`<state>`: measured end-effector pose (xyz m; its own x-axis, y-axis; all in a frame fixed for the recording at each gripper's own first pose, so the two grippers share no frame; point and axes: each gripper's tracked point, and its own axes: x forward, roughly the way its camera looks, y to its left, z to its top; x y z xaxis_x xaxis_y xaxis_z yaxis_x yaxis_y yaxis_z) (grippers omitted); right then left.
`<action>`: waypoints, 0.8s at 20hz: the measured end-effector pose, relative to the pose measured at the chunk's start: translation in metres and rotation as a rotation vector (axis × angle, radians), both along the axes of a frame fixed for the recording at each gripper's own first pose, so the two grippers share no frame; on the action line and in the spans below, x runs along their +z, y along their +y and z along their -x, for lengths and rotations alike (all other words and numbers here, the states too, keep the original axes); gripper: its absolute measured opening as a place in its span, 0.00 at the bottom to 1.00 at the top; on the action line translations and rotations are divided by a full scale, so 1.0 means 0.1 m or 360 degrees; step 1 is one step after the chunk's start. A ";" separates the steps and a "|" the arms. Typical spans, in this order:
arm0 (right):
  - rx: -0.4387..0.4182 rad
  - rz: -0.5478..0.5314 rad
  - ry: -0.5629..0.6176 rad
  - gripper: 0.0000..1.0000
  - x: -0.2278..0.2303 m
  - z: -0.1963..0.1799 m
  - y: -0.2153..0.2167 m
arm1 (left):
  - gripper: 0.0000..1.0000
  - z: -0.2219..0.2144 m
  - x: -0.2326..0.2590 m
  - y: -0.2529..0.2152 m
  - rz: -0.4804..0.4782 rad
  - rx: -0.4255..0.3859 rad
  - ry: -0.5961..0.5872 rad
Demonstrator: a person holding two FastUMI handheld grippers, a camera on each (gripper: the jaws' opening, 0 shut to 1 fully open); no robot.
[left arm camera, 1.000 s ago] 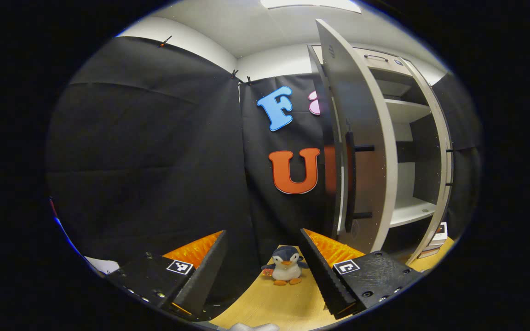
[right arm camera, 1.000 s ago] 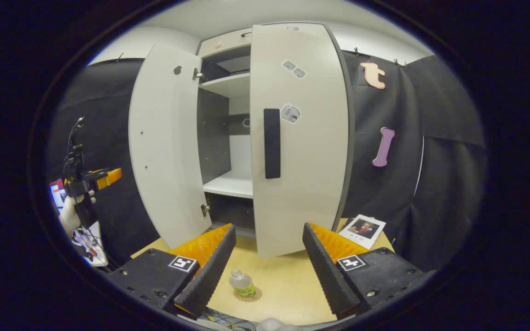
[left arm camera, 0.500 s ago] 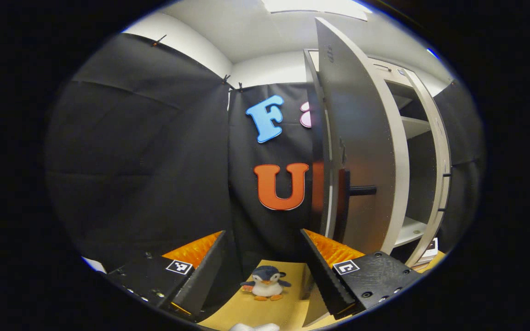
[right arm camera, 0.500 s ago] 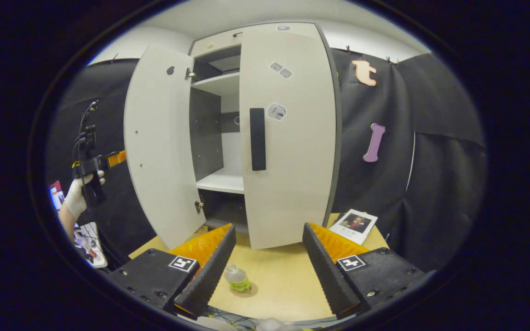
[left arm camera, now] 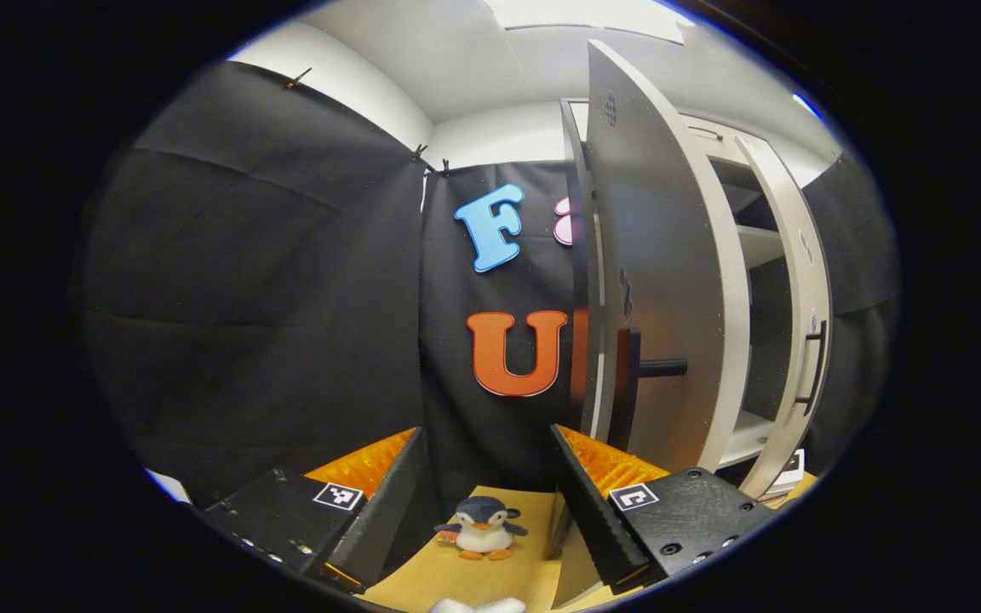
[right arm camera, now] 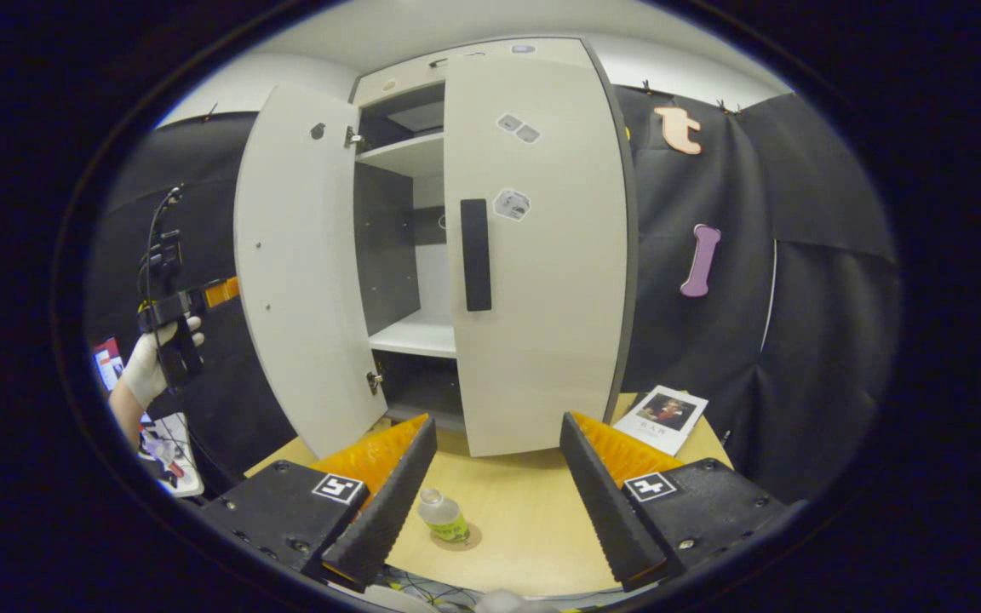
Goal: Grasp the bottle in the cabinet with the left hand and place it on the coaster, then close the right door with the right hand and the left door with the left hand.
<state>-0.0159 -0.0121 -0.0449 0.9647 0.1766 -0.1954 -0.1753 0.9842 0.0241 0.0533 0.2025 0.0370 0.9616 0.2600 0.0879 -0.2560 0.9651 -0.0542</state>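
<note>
Both claws, left (left arm camera: 490, 502) and right (right arm camera: 499, 494), are being held spread; the bottle (right arm camera: 443, 516) is standing on the coaster (right arm camera: 467, 538).

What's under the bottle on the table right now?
In the right gripper view the bottle stands on the round brown coaster on the table. The coaster's rim shows around the bottle's base; the part beneath it is covered.

One cabinet (right arm camera: 422, 255) is standing on one counter (right arm camera: 524, 519), showing two doors: a left door (right arm camera: 299, 264) and a right door (right arm camera: 537, 255), each carrying one handle. One bottle (right arm camera: 444, 516) is sitting on one coaster (right arm camera: 467, 539). One plush penguin (left arm camera: 482, 528) and one booklet (right arm camera: 661, 419) are lying about.
</note>
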 end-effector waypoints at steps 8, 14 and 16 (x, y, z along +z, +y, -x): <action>-0.0003 -0.0001 -0.0009 0.96 0.02 -0.05 -0.11 | 0.90 -0.03 0.04 -0.52 -0.0054 -0.0137 -0.0006; -0.0045 0.0011 -0.0027 0.96 0.06 -0.04 -0.31 | 0.96 -0.17 -0.01 -1.07 -0.0095 -0.0297 0.0015; -0.0060 0.0011 -0.0033 0.96 0.08 -0.04 -0.34 | 0.92 -0.20 -0.03 -1.19 -0.0094 -0.0341 0.0027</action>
<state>-0.0116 -0.0458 -0.0367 0.9745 0.1388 -0.1762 -0.1384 0.9903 0.0143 0.0735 0.0835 0.0342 0.9958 0.0442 0.0800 -0.0449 0.9990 0.0068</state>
